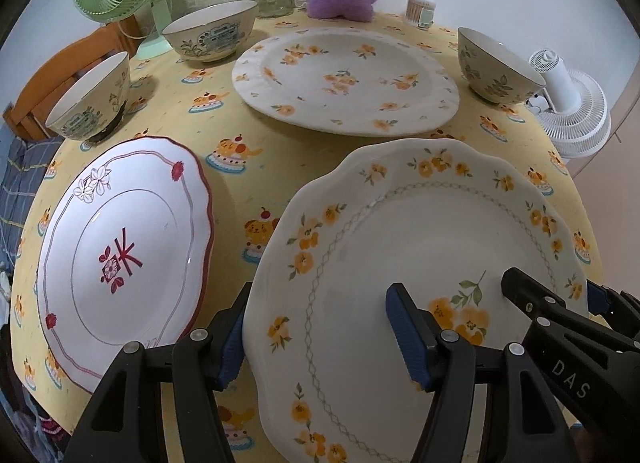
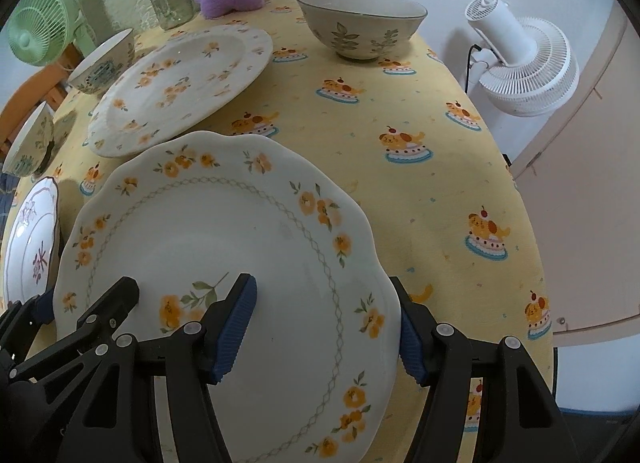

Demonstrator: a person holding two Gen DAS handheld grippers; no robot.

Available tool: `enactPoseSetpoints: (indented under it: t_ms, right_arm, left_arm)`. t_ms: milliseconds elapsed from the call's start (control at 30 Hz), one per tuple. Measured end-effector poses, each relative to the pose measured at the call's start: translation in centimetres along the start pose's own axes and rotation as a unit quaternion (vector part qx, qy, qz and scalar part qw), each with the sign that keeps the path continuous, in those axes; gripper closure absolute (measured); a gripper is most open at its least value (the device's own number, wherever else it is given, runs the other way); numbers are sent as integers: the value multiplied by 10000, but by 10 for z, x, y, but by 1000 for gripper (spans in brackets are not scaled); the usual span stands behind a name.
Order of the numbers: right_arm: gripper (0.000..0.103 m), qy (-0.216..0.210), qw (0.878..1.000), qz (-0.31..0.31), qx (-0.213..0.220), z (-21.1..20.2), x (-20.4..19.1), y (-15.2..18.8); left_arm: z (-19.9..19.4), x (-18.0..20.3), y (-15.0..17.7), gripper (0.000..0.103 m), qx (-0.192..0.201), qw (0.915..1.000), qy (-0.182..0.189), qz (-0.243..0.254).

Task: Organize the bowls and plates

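Both tools point(image 1: 322, 335) point(image 2: 326, 337) astride half-hidden scalloped plate point(image 1: 420, 231)

Left gripper point(image 1: 320, 337): two matte black plastic fingers, each built from angular strut-like links joined by round silver rivets. Each fingertip carries a dark blue ribbed rubber pad point(image 1: 404, 337). Right gripper point(image 2: 326, 329): identical construction, black links, silver rivets, blue ribbed pads point(image 2: 236, 329). Its body bears white lettering "DAS", visible in the left wrist view.
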State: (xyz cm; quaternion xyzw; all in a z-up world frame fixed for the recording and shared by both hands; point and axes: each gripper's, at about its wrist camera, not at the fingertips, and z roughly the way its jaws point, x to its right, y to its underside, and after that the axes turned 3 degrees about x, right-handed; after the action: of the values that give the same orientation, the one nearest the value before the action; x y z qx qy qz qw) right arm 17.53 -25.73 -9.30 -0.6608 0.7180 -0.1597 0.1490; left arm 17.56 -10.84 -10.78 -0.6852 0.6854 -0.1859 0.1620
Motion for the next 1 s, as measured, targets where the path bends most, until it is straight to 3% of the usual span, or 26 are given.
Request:
enactPoseSetpoints:
  t_ms: [233, 467, 800, 1000]
  right_arm:
    - [35, -28, 10000, 43, -35, -1, -1, 3]
    - [33, 232, 9995, -20, 209, -20, -6, 0]
    - [30, 219, 9962, 107, 830, -68, -32, -9]
    - [30, 245, 9938, 470, 974, -90, -51, -13]
  left_arm:
    - [-2, -3, 3, 36, -36, 10000, 50, 22]
    - [-24, -5, -3, 17, 320, 9992, 152, 202]
    - [-55, -42, -24, 14, 529, 9980, 229, 255]
    - [-72, -63, -36, 14, 713, 9960, 298, 458]
